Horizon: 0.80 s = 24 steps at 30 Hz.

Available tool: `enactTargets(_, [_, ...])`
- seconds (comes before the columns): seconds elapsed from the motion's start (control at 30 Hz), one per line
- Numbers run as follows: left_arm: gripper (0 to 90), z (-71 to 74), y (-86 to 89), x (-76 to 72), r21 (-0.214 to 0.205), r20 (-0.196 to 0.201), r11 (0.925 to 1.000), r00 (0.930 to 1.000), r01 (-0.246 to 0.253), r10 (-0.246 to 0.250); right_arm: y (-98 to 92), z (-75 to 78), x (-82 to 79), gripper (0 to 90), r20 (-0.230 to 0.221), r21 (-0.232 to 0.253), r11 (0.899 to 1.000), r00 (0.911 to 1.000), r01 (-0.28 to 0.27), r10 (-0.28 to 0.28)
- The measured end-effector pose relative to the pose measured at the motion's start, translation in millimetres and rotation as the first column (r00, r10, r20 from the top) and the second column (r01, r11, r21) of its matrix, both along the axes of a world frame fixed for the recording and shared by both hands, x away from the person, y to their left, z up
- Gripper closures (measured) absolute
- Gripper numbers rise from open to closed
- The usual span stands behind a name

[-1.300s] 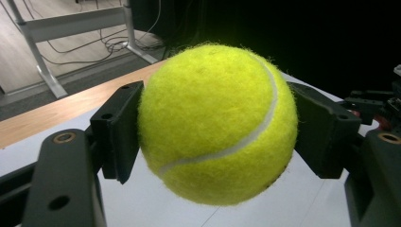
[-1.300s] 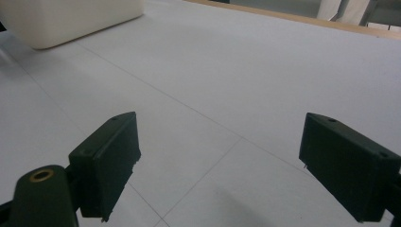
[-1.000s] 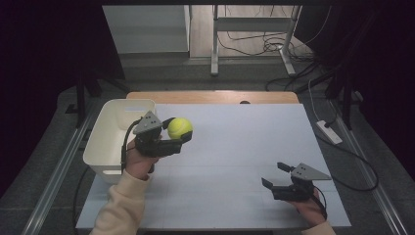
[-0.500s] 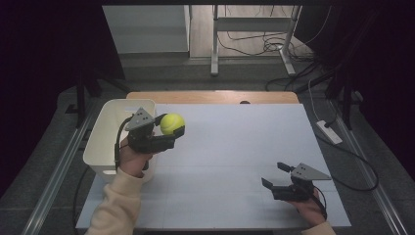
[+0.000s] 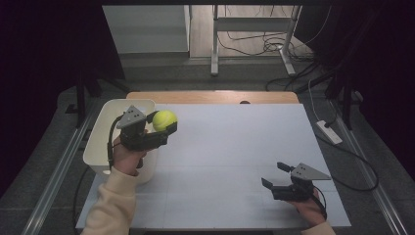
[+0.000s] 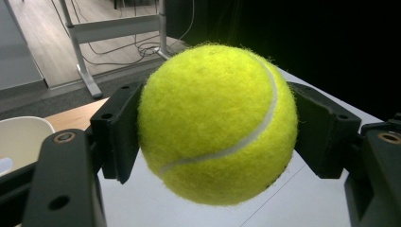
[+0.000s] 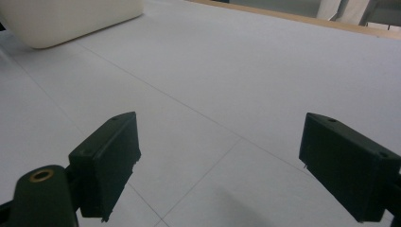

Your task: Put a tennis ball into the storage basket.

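Now the left hand-held gripper clenched the tennis ball right at the white bin's rim; released early, it risked bouncing off onto the bench.

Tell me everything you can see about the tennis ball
The tennis ball is bright yellow-green and fuzzy like felt, with a curved white seam across its front. It looks whole and round. The left hand-held gripper clamps it between two black pads, one on each side, holding it in the air. In the high view it sits by the right rim of the white tub, above the table's left side.
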State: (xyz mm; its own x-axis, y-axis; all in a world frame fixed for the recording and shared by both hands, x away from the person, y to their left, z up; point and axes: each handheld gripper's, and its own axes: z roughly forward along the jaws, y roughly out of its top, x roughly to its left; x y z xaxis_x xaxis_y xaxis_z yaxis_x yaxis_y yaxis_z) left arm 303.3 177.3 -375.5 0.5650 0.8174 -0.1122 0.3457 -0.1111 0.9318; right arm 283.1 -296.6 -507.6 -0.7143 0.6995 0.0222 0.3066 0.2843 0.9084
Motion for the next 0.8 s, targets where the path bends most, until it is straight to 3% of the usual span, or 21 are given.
enactTargets(0.47, [26.3, 4.7, 12.6, 0.6, 0.001, 0.012, 0.9994, 0.9993, -0.035, 0.035, -0.5, 0.9, -0.2, 13.2, 0.000, 0.005, 1.000, 1.0000, 0.001, -0.001])
enactTargets(0.8, [26.3, 5.9, 25.4, 5.7, 0.007, -0.003, 0.9968, 0.9968, -0.080, 0.080, 0.1, 0.7, 0.0, 13.2, 0.001, 0.004, 1.000, 1.0000, 0.000, 0.000])
